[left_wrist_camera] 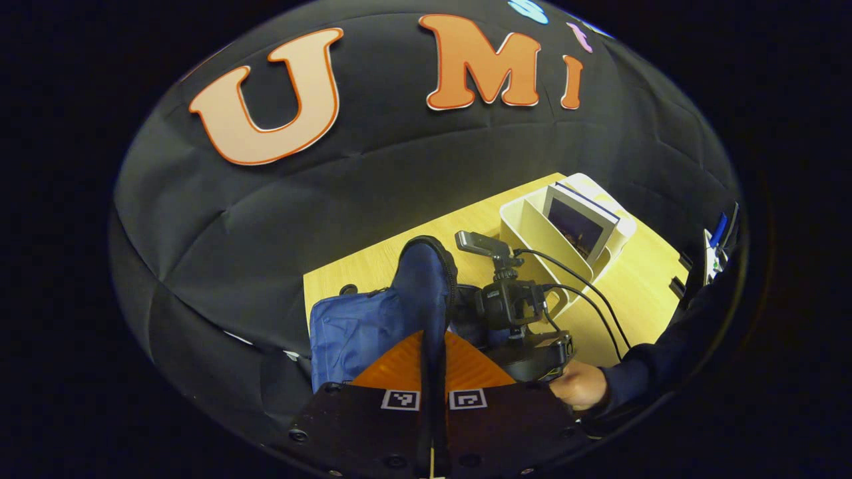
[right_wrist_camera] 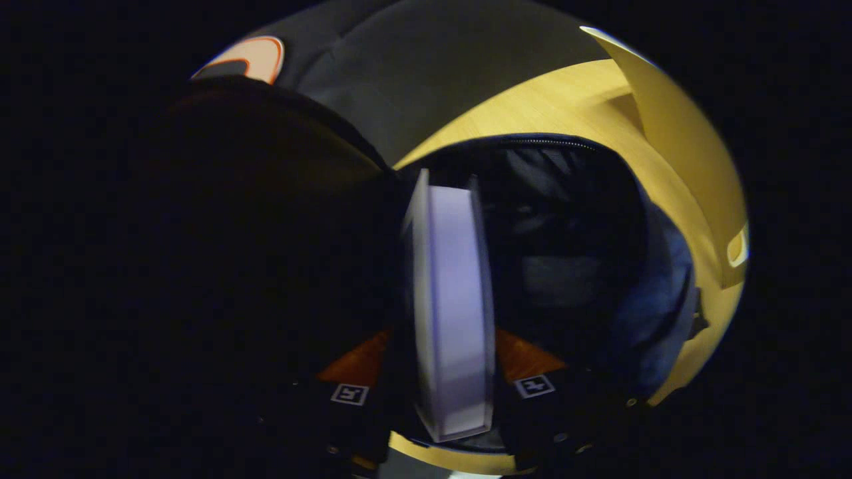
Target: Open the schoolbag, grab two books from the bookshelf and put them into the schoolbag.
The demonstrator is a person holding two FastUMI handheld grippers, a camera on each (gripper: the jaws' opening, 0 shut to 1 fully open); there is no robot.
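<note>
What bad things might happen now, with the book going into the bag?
The book, pinched edge-on in the right gripper, might catch on the zipper rim of the schoolbag and twist loose. The left gripper grips only a fold of the bag's flap; if that slips, the opening may sag shut. One book leans in the bookshelf, which could tip if bumped.

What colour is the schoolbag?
Blue schoolbag, clearest in the left gripper view.

Dim booth, warm light on the table — right gripper view mostly shadowed, blurred, edges bowed.
</note>
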